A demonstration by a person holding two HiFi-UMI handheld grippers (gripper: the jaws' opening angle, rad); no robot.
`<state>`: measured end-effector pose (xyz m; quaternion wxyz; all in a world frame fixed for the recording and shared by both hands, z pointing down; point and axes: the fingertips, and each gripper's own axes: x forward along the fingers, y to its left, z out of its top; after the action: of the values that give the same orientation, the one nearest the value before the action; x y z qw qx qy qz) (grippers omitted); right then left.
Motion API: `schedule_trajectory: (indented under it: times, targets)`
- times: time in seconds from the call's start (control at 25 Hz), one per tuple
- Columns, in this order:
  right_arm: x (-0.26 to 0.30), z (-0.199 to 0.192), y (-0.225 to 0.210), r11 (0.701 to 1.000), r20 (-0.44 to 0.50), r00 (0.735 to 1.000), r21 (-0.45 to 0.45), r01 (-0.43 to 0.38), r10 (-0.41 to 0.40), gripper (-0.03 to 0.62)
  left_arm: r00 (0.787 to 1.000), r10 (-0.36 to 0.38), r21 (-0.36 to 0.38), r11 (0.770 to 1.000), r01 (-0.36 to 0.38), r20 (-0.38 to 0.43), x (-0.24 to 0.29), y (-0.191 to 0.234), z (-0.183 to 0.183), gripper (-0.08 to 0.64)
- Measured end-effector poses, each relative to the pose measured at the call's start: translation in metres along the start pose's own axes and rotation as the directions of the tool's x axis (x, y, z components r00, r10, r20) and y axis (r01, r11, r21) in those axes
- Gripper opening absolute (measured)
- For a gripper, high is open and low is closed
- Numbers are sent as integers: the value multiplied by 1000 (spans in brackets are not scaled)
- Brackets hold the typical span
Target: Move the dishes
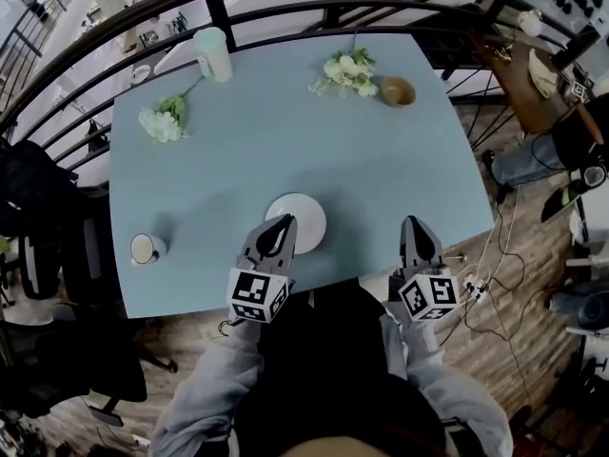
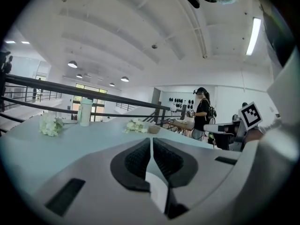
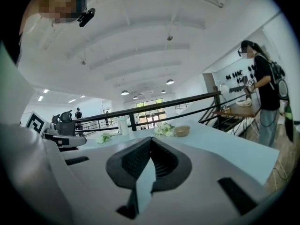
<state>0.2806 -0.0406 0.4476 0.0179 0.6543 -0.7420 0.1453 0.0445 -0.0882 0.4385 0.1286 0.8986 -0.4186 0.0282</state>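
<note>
A white plate (image 1: 303,219) lies on the light blue table (image 1: 285,150) near its front edge. My left gripper (image 1: 284,221) is shut with nothing in it, and its tips overlap the plate's left part in the head view; whether they touch it I cannot tell. The right gripper (image 1: 413,222) is also shut and holds nothing, above the table's front right edge and well to the right of the plate. A white cup (image 1: 146,248) stands at the front left. A brown bowl (image 1: 397,90) sits at the back right. The plate is hidden in both gripper views, where the left gripper (image 2: 151,142) and the right gripper (image 3: 150,142) show their pads together.
Two bunches of white flowers (image 1: 349,72) (image 1: 163,123) lie on the far half, and a pale tumbler (image 1: 212,53) stands at the back. A black railing (image 1: 285,12) runs behind the table. A person (image 2: 202,114) stands by a wooden desk (image 1: 519,74) at the right. Cables (image 1: 495,274) lie on the floor.
</note>
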Motion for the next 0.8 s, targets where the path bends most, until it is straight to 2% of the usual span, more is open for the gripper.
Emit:
schedule_trajectory:
  times: [0.16,0.48,0.68,0.8]
  targets:
    - [44,13,-38,999,-32,998,21,-47,48,6,999,44,-14,999,-44,-20,29,-6,-2,31]
    - [140,49,-90,983,-96,982,-68,-170,163,6,993,110,-62,992,-113,-42,104,-10,-3,31]
    - [191,50,-130,978,-144,968,25,-206,208,6,987,155,-42,987,-157,-52,144,-4,-2,31]
    - [224,48,-156,979,-179,963,40,-198,202,6,981,183,-51,981,-187,-71,163,1,-5,31]
